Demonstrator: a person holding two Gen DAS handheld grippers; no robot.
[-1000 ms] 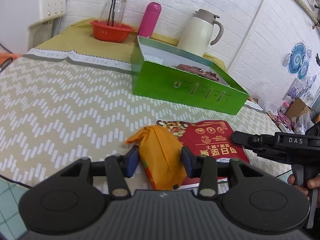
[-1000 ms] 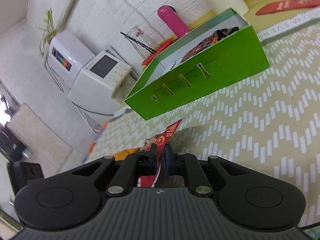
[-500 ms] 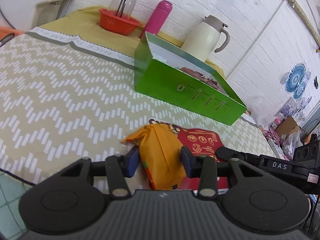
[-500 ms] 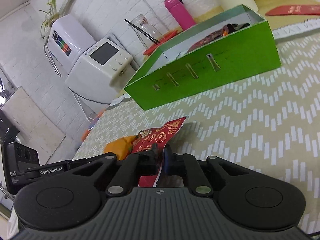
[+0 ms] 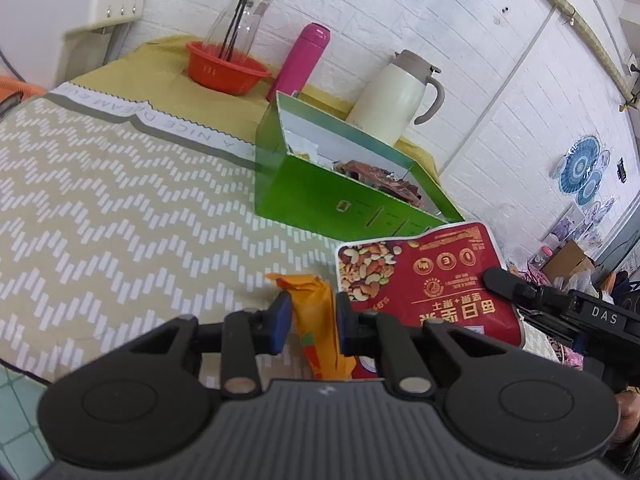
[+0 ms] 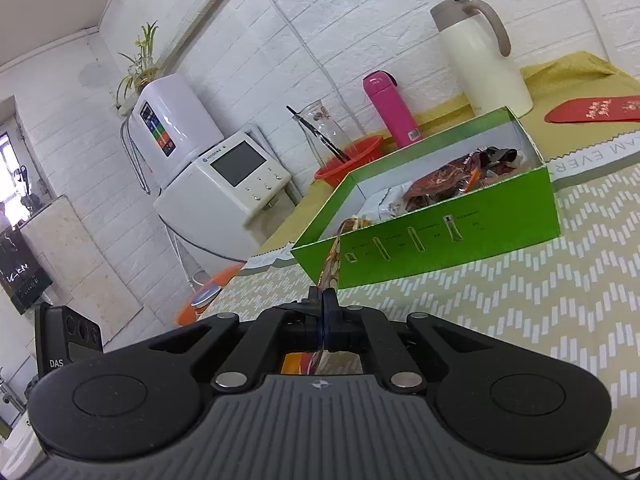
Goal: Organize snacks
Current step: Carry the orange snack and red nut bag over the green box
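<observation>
While the left gripper [image 5: 310, 322] pinched the orange snack pack [image 5: 320, 328] above the table's near edge, the right gripper [image 6: 323, 320] clamped the red nut pouch [image 5: 424, 276] aloft, just short of the green box [image 6: 432, 240].

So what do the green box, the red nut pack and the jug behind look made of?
Green box: likely glossy printed cardboard; thin walls, white inside, folded edges. Red nut pack: flexible plastic or foil film, shiny, with a crimped, curling top edge, pinched in the right gripper. Jug: cream body with a satin sheen, possibly coated metal or plastic; cannot tell which.
</observation>
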